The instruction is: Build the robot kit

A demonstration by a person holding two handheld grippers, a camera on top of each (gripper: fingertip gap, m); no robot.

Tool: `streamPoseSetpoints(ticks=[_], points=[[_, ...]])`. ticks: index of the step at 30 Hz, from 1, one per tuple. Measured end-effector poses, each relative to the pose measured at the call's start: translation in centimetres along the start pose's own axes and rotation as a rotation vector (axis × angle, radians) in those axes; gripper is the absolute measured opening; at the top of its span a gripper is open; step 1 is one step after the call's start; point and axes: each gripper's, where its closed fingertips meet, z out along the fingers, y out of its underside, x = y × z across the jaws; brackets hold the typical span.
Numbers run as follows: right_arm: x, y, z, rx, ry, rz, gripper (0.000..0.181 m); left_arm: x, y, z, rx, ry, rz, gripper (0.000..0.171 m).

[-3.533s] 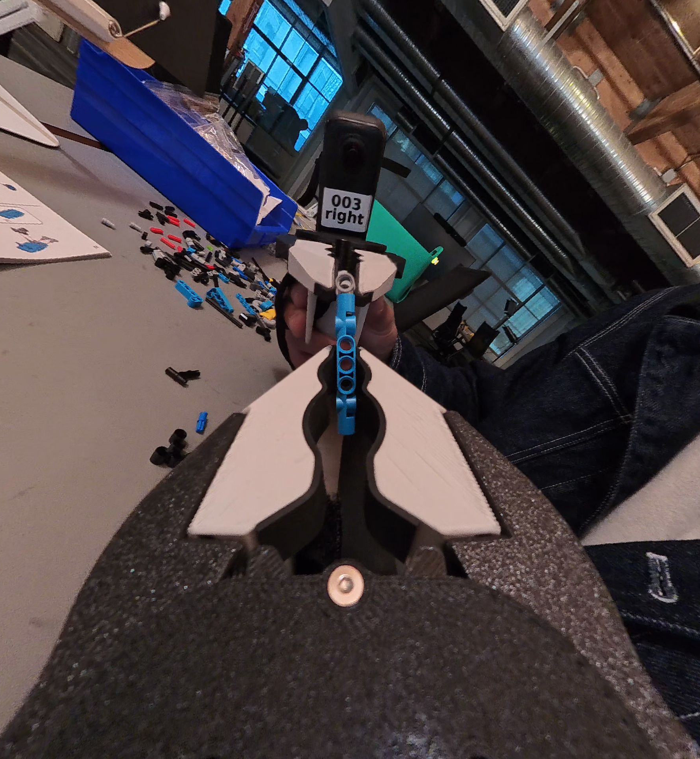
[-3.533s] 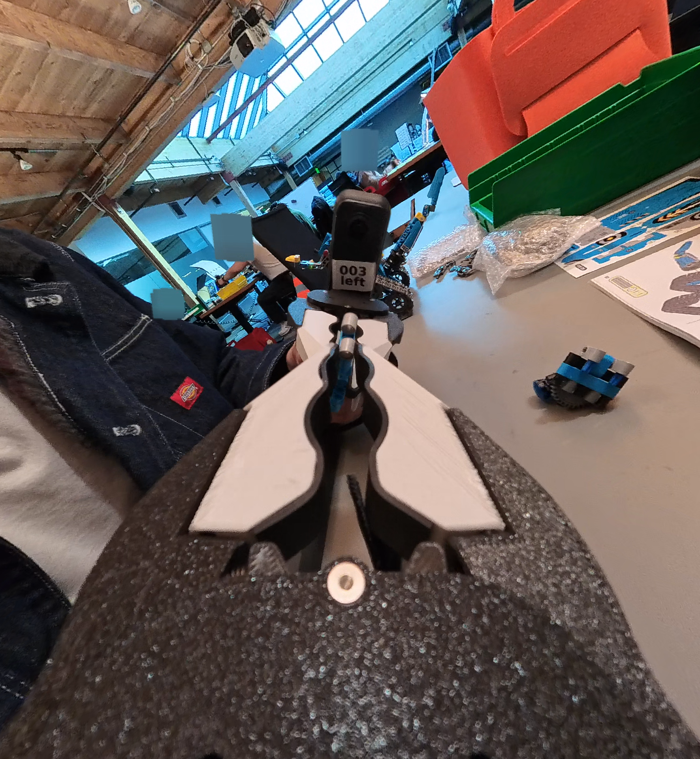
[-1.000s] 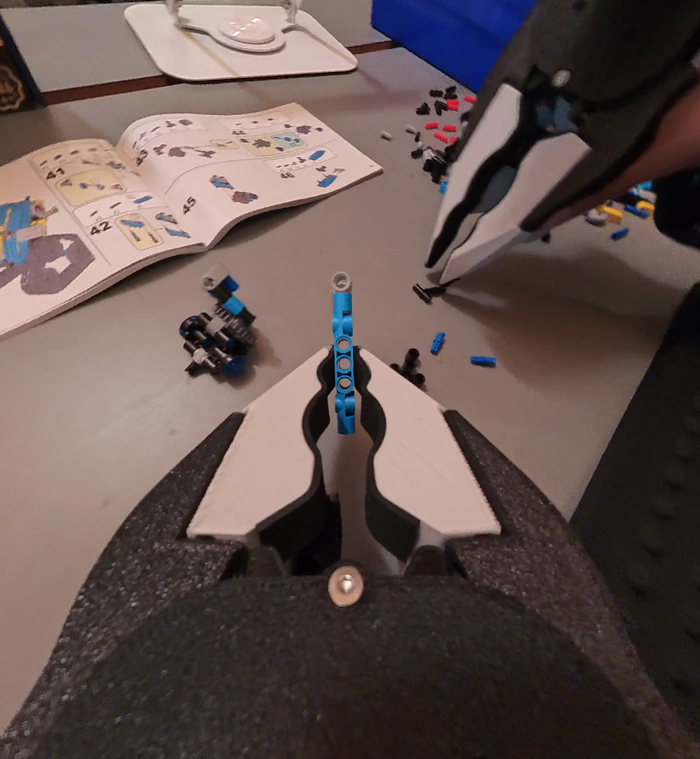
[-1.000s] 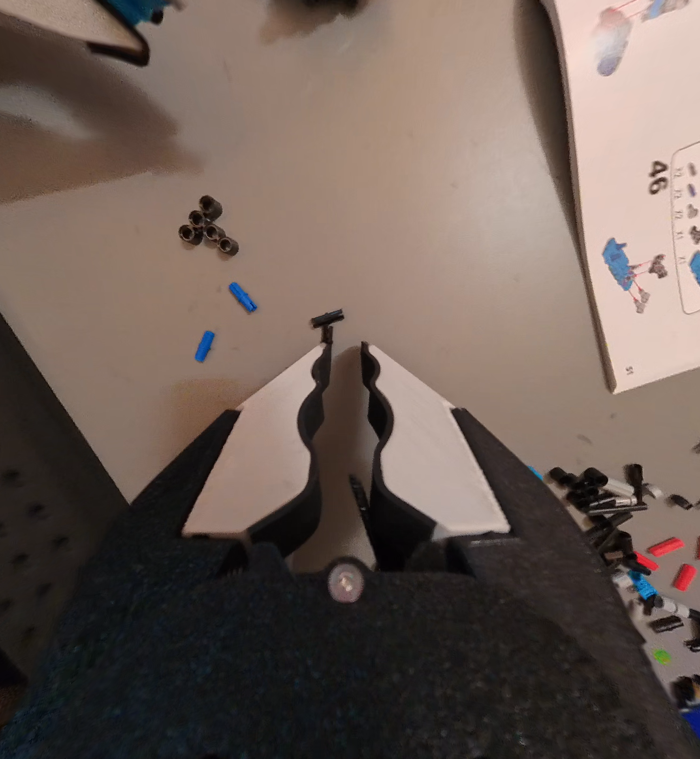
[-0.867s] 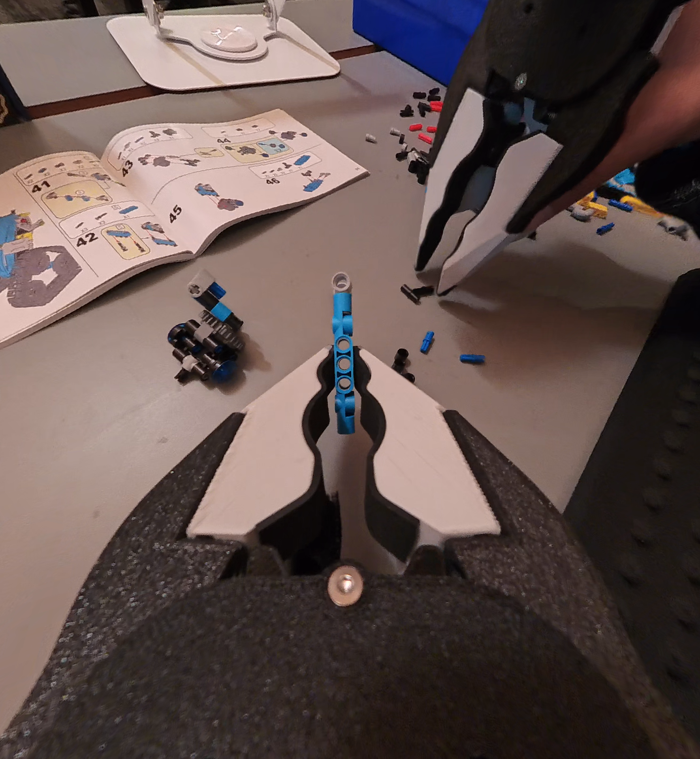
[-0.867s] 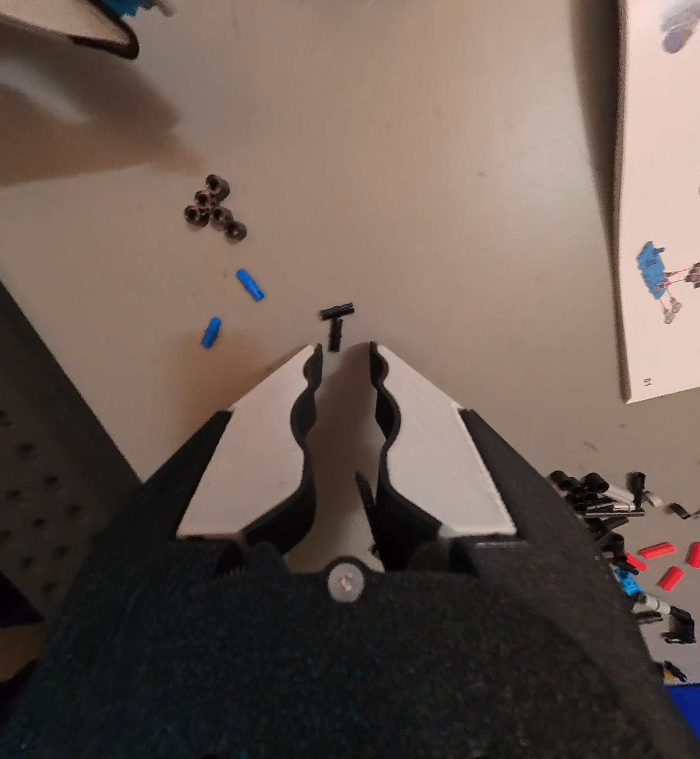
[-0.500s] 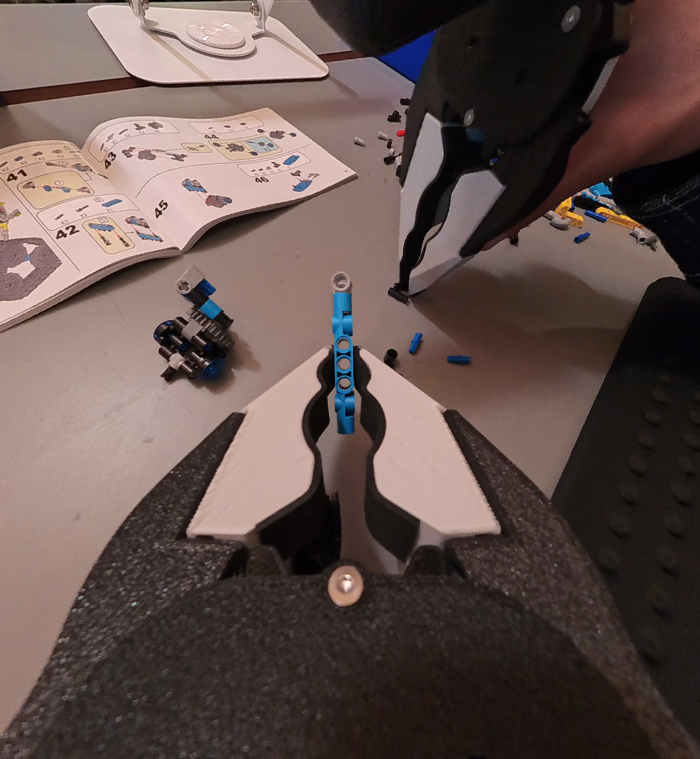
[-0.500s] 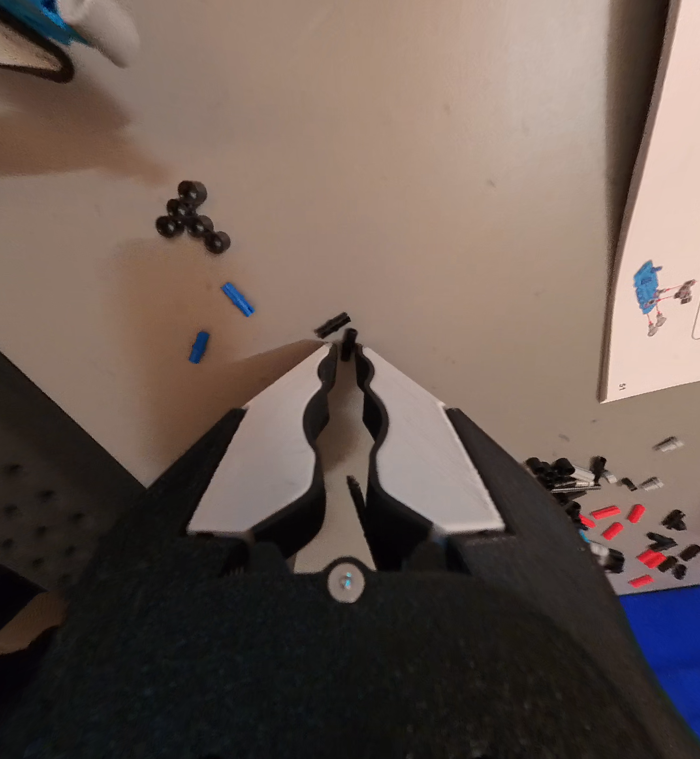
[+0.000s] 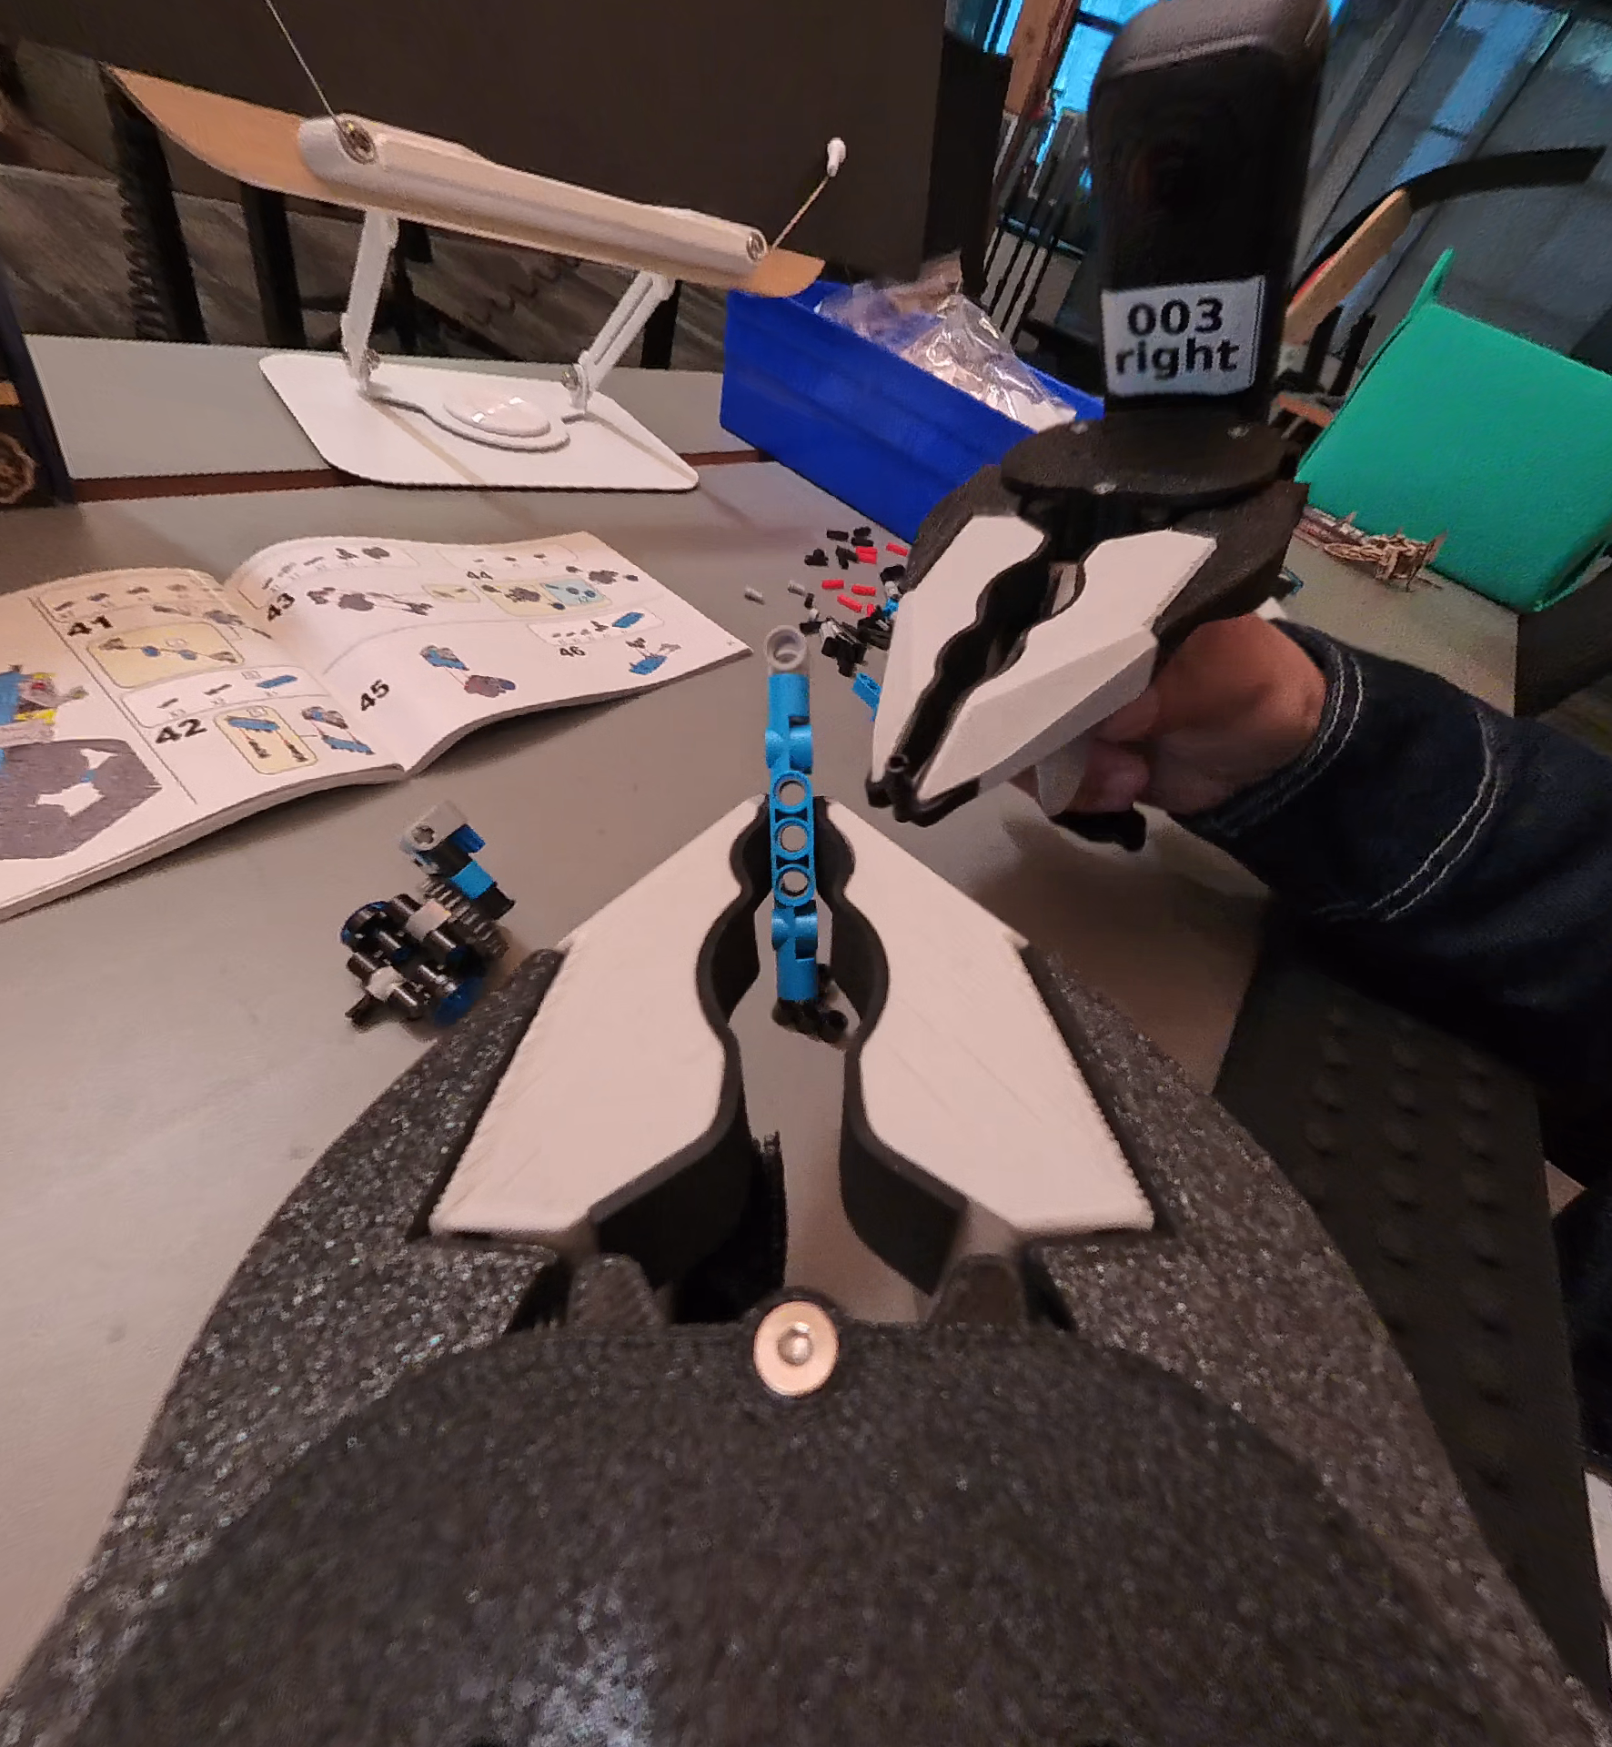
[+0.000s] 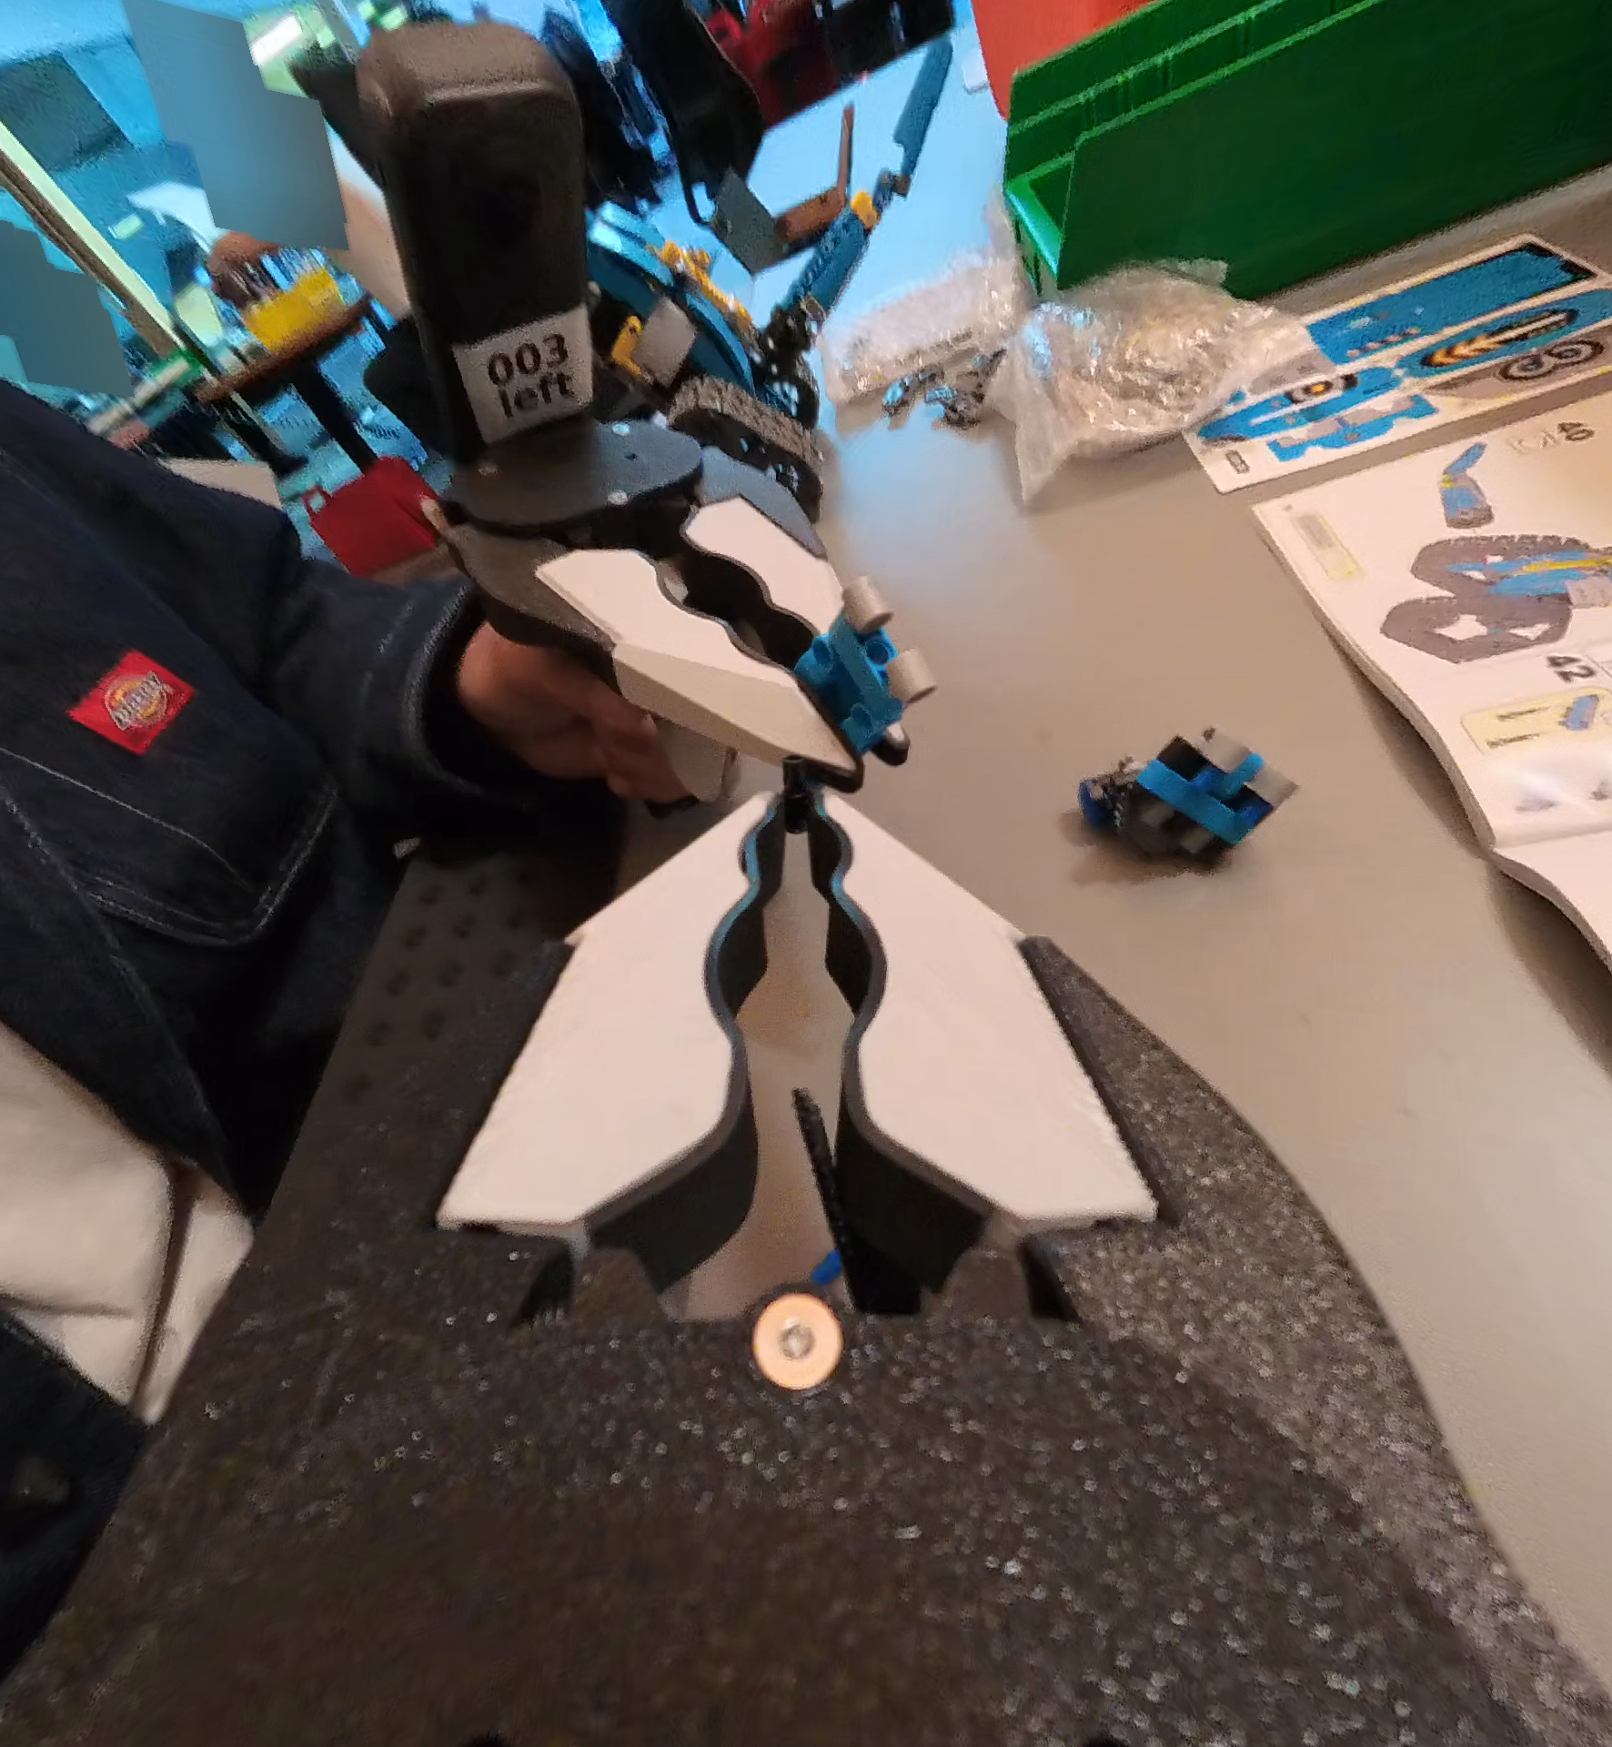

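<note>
Left wrist view: left gripper (image 9: 795, 832) clamps the blue beam (image 9: 791, 832) upright; right gripper (image 9: 899, 783) pinches a black pin (image 10: 793, 811) beside it

A grey table (image 9: 122, 1087) bears an open instruction booklet (image 9: 311, 662), a small brick assembly (image 9: 424, 926) and scattered small parts (image 9: 845, 586).

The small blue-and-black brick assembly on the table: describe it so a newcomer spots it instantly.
Find the open instruction booklet on the grey table. Just below its near edge, left of the left gripper, sits the small assembly: the only clump of joined bricks, with black gears, unlike the scattered loose pieces.
</note>
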Motion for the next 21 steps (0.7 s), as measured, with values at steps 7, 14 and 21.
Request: streamPoseSetpoints(ticks=[7, 14, 21], points=[[0.5, 0.6, 1.1, -0.021, 0.060, -0.019, 0.004, 0.1, -0.1, -0.1, 0.007, -0.001, 0.009, 0.007], [1.3, 1.2, 1.8, -0.029, 0.106, 0.042, 0.004, -0.6, 0.5, 0.3, -0.045, -0.159, 0.206, 0.008], [2.2, 1.1, 2.0, -0.055, 0.271, -0.081, 0.004, -1.3, 0.6, 0.4, -0.050, -0.180, 0.120, 0.007]])
